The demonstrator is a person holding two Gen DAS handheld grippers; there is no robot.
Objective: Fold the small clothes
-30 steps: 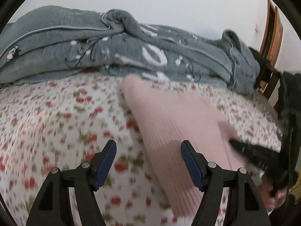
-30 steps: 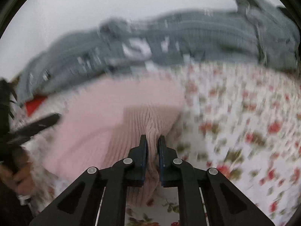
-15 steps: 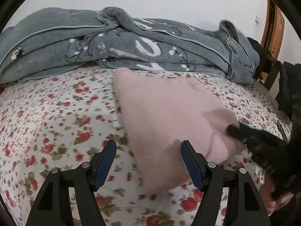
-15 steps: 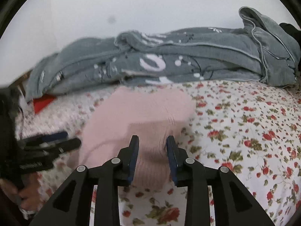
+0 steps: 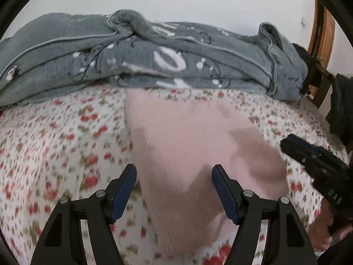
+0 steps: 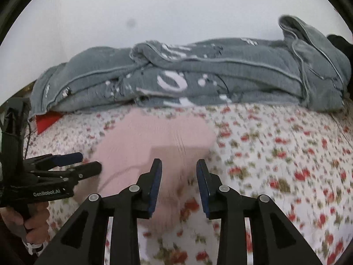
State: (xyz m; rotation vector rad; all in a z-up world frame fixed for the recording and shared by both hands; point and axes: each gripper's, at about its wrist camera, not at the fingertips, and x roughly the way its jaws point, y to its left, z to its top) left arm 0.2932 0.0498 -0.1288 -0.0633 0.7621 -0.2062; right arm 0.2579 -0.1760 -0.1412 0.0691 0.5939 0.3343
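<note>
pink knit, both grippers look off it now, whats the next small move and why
Probably bring the right gripper back down to the pink knit at its near edge for another fold. Its fingers have just been opening and nothing is pinched between them. The left gripper is open too, and the knit lies loose on the floral sheet.

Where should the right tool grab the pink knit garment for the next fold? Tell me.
Probably the near ribbed end of the pink knit garment, which lies flat on the floral sheet pointing toward the right tool. Come in low from the near side; the gray blanket crowds the far edge.
</note>
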